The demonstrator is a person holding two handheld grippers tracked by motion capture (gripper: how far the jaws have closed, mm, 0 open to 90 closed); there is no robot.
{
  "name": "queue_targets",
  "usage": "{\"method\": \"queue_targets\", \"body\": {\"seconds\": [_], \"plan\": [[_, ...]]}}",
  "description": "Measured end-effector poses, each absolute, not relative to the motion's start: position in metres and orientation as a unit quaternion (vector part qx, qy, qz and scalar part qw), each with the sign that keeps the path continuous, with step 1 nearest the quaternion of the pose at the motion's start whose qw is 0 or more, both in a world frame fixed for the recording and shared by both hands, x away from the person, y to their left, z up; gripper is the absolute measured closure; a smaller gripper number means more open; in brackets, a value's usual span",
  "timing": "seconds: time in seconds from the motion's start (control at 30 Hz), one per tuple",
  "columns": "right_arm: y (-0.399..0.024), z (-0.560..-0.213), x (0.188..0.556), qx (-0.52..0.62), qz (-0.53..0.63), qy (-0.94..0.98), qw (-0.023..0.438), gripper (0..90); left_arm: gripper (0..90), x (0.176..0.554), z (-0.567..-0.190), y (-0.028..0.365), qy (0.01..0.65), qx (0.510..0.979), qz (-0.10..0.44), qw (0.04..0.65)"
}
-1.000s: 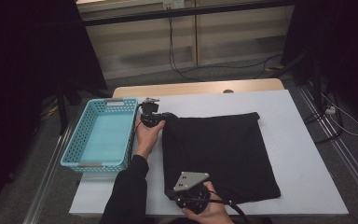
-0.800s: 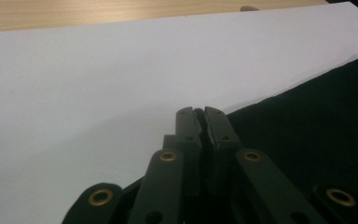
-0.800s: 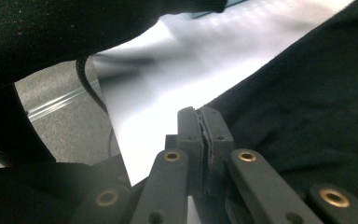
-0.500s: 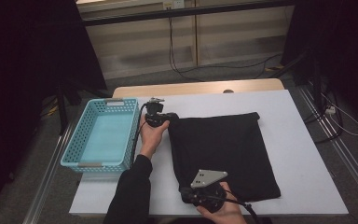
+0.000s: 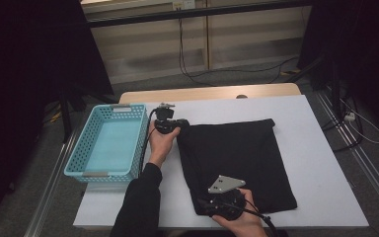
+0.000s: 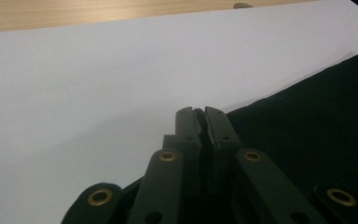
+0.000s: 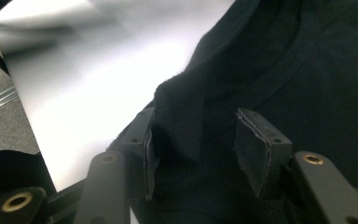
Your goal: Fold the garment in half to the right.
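High view: a black garment (image 5: 234, 165) lies flat on the white table (image 5: 321, 163), roughly square, right of centre. A turquoise basket (image 5: 109, 142) stands at the table's left edge, apart from the cloth. The left gripper (image 5: 169, 123) sits at the garment's far left corner, held in the left hand (image 5: 162, 143). The right gripper (image 5: 222, 203), with its grey three-cornered plate on top, rests at the garment's near edge, close to the near left corner, in the right hand (image 5: 237, 217).

Left gripper view: the fingers (image 6: 186, 126) are clenched together, tips nearly meeting. The garment's edge (image 6: 307, 126) runs right up beside them; whether a sliver of cloth is pinched between them cannot be told. White table surface beyond.

Right gripper view: the fingers (image 7: 254, 144) stand apart, having just been opening. A raised fold of the garment (image 7: 186, 121) sits between them, leaning against the left pad; the right pad is clear of it, so the cloth is released rather than clamped. The table shows at upper left, blurred.
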State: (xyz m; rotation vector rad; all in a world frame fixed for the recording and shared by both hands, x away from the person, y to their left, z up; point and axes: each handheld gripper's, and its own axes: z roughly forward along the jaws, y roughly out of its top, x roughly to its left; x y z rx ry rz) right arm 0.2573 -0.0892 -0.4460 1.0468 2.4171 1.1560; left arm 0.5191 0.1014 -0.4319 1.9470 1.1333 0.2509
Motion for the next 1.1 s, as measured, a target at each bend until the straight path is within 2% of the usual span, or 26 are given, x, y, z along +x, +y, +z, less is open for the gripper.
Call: {"method": "queue_targets", "body": {"seconds": [0.07,0.1,0.17,0.2,0.43,0.47,0.5,0.57,0.77,1.1], "plan": [[-0.088,-0.448,0.257,0.363,0.394,0.835,0.128,53.4,84.9,0.519,-0.433,0.102,0.455,0.776,0.102,0.426],[-0.087,-0.448,0.257,0.364,0.394,0.836,0.117,58.0,84.9,0.520,-0.433,0.102,0.456,0.773,0.102,0.428],[-0.087,-0.448,0.257,0.363,0.395,0.836,0.115,59.5,84.9,0.520,-0.432,0.102,0.456,0.774,0.101,0.427],[-0.086,-0.449,0.255,0.366,0.397,0.834,0.113,64.7,84.9,0.520,-0.433,0.102,0.456,0.774,0.101,0.428],[-0.077,-0.452,0.250,0.355,0.386,0.845,0.102,66.8,85.0,0.520,-0.432,0.102,0.458,0.771,0.098,0.432],[-0.076,-0.452,0.249,0.351,0.386,0.846,0.106,68.8,85.0,0.520,-0.432,0.102,0.455,0.774,0.098,0.429],[-0.076,-0.452,0.249,0.347,0.389,0.848,0.099,75.8,85.0,0.520,-0.431,0.103,0.456,0.774,0.100,0.429],[-0.076,-0.451,0.249,0.345,0.388,0.849,0.098,79.3,85.1,0.521,-0.431,0.103,0.456,0.772,0.099,0.431],[-0.077,-0.449,0.251,0.337,0.396,0.849,0.096,82.4,85.4,0.521,-0.429,0.106,0.459,0.767,0.099,0.438],[-0.080,-0.443,0.252,0.323,0.417,0.844,0.098,82.7,85.8,0.521,-0.416,0.113,0.468,0.750,0.102,0.457]]}}
